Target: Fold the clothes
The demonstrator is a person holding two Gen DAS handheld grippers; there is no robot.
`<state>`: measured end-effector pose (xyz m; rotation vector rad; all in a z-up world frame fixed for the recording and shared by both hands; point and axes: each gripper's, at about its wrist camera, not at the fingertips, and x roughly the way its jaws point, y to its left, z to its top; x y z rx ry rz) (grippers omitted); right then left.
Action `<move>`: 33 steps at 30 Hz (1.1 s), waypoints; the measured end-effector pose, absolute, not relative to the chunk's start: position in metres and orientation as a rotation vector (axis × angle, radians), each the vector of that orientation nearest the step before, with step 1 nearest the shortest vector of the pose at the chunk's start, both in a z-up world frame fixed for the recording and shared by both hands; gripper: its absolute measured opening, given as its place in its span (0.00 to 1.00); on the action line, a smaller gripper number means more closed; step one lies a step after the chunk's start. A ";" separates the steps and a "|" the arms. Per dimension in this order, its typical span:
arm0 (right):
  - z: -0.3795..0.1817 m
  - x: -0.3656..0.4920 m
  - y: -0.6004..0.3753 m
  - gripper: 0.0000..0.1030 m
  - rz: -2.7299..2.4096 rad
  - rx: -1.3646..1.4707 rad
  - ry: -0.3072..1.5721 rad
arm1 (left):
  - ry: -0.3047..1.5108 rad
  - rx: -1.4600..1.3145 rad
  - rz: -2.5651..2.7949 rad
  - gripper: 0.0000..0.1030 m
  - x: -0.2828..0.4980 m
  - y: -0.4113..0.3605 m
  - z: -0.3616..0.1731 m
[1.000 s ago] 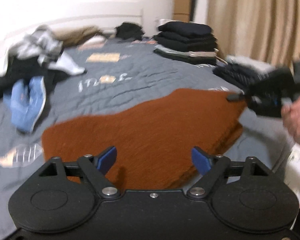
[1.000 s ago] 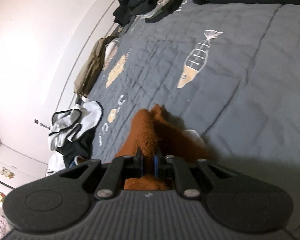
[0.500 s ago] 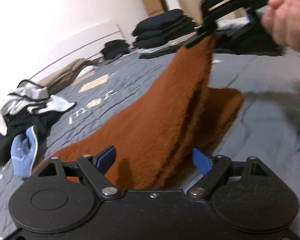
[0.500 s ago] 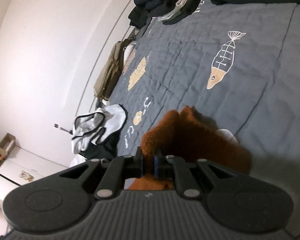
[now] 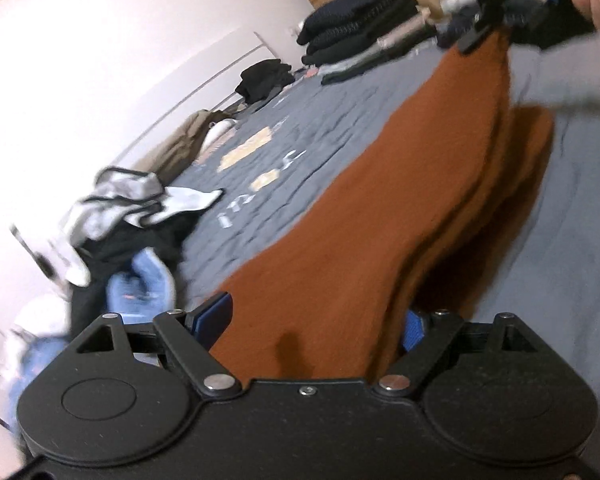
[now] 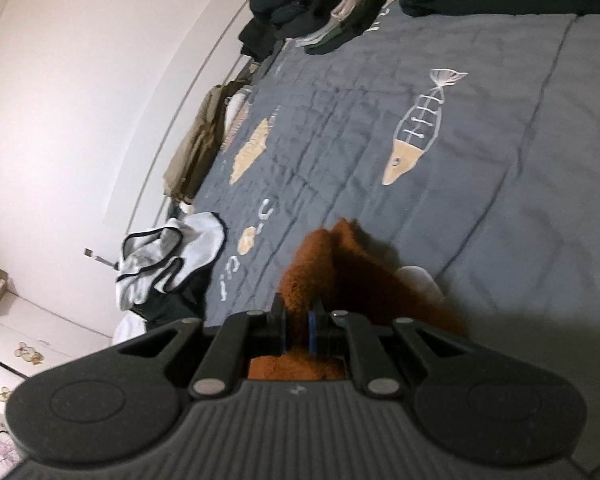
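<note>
A rust-brown fleece garment (image 5: 380, 220) stretches from my left gripper (image 5: 316, 322) up to my right gripper (image 5: 480, 36), above the grey bedspread (image 5: 572, 240). My left gripper is open, its blue pads on either side of the garment's near end. In the right wrist view my right gripper (image 6: 298, 320) is shut on a bunched edge of the brown garment (image 6: 320, 264) and holds it lifted above the bedspread (image 6: 500, 200).
A heap of white, black and blue clothes (image 5: 132, 220) lies at the left of the bed. Stacks of folded dark clothes (image 5: 360, 28) sit at the far end, with a tan garment (image 6: 196, 148) along the wall.
My right gripper has lifted the garment's far edge off the bed and raised it higher. My left gripper has moved in around the near end and tilted.
</note>
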<state>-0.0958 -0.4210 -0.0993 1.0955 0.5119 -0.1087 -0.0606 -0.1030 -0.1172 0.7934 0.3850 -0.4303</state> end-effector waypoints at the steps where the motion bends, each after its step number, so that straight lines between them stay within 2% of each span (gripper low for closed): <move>1: -0.101 -0.096 -0.421 0.09 -0.110 1.100 0.515 | 0.403 0.771 -0.439 0.80 -0.060 -0.097 -0.113; 8: -0.101 -0.096 -0.420 0.09 -0.105 1.103 0.519 | 0.504 0.553 -0.525 0.80 -0.054 -0.061 -0.083; 11: -0.101 -0.095 -0.419 0.09 -0.106 1.101 0.524 | 0.548 0.546 -0.568 0.80 -0.052 -0.059 -0.084; 18: -0.103 -0.094 -0.420 0.09 -0.118 1.102 0.532 | 0.453 0.721 -0.536 0.80 -0.069 -0.078 -0.100; 23: -0.103 -0.093 -0.420 0.09 -0.120 1.083 0.533 | 0.305 1.028 -0.430 0.80 -0.080 -0.094 -0.128; 26: -0.104 -0.094 -0.421 0.09 -0.142 1.068 0.538 | 0.323 1.136 -0.365 0.80 -0.077 -0.091 -0.141; 27: -0.106 -0.094 -0.420 0.09 -0.154 1.059 0.548 | 0.328 1.177 -0.346 0.74 -0.076 -0.088 -0.144; 28: -0.109 -0.094 -0.420 0.09 -0.168 1.045 0.563 | 0.341 1.219 -0.320 0.61 -0.074 -0.085 -0.146; 32: -0.124 -0.093 -0.414 0.09 -0.202 1.007 0.631 | 0.422 1.225 -0.284 0.44 -0.061 -0.064 -0.144; 33: -0.128 -0.092 -0.412 0.09 -0.204 0.996 0.647 | 0.425 1.228 -0.282 0.35 -0.058 -0.061 -0.143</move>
